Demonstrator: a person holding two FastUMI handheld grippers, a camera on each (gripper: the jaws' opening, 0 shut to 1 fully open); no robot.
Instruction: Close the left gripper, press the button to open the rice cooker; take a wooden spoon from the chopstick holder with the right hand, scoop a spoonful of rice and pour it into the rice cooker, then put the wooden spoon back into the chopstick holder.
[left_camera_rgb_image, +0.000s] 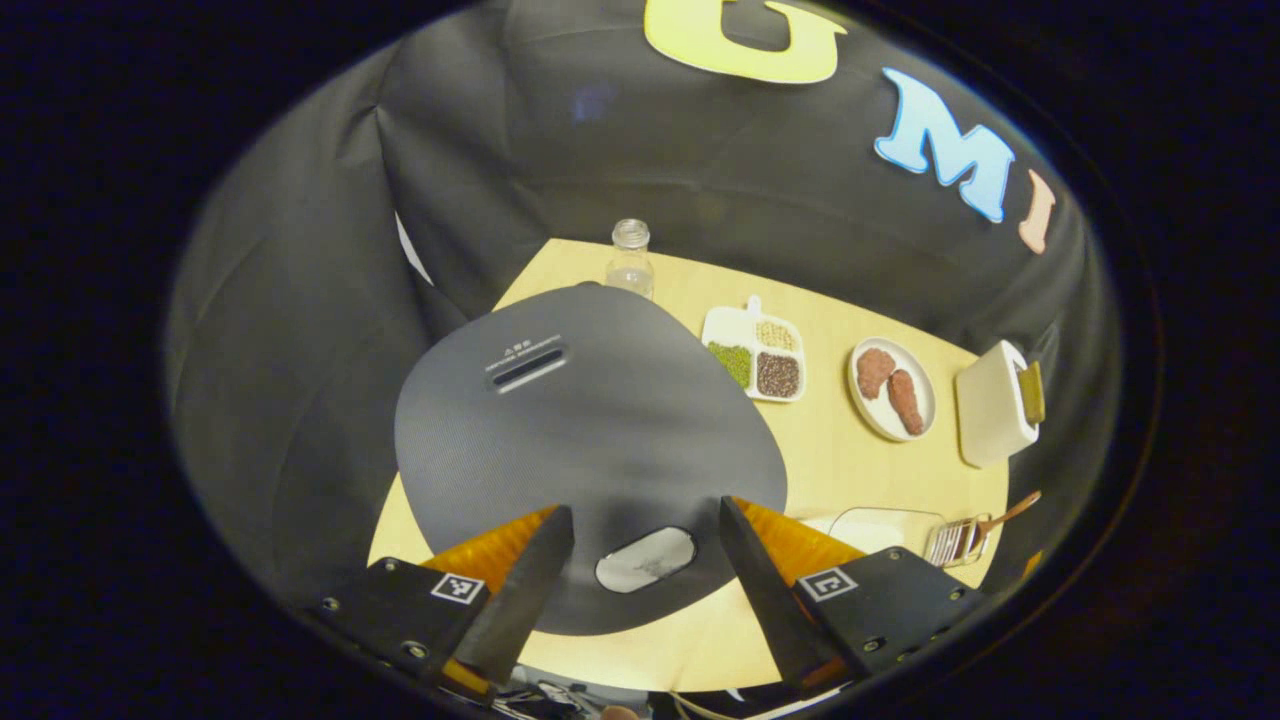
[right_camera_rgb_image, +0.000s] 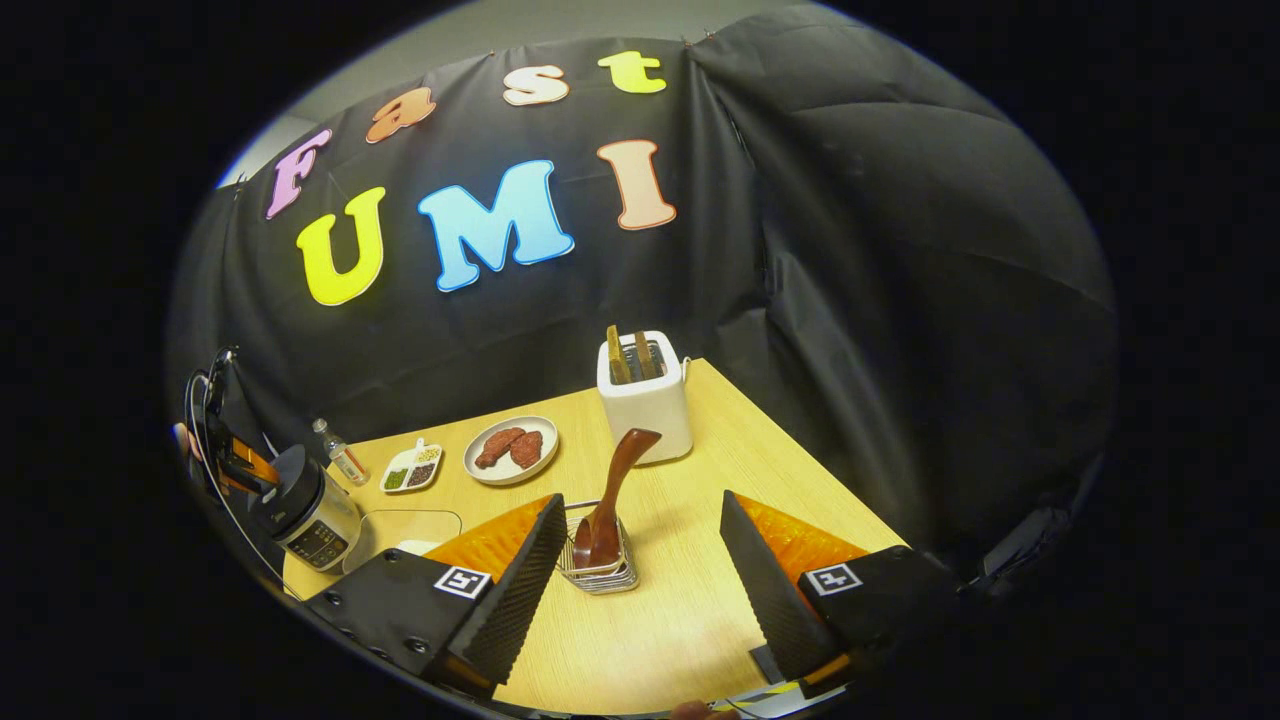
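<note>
In the left gripper view I look down on the rice cooker's dark grey lid (left_camera_rgb_image: 590, 420). Its silver oval button (left_camera_rgb_image: 645, 558) lies between my left gripper's (left_camera_rgb_image: 645, 512) fingers, which stand open just above the lid. In the right gripper view my right gripper (right_camera_rgb_image: 642, 500) is open and holds nothing. A wire chopstick holder (right_camera_rgb_image: 600, 572) stands between and just beyond its fingers, with a wooden spoon (right_camera_rgb_image: 615, 480) upright in it. Far left in that view, the rice cooker (right_camera_rgb_image: 305, 510) stands with the left gripper (right_camera_rgb_image: 235, 462) over it. A clear container (right_camera_rgb_image: 400, 528) beside it holds something white.
On the wooden table (right_camera_rgb_image: 680, 600) stand a white toaster (right_camera_rgb_image: 645, 400) with toast, a plate of meat (right_camera_rgb_image: 510, 450), a divided dish of beans (right_camera_rgb_image: 412, 468) and a small bottle (right_camera_rgb_image: 340, 455). The holder (left_camera_rgb_image: 958, 542) and clear container (left_camera_rgb_image: 885, 525) sit right of the cooker.
</note>
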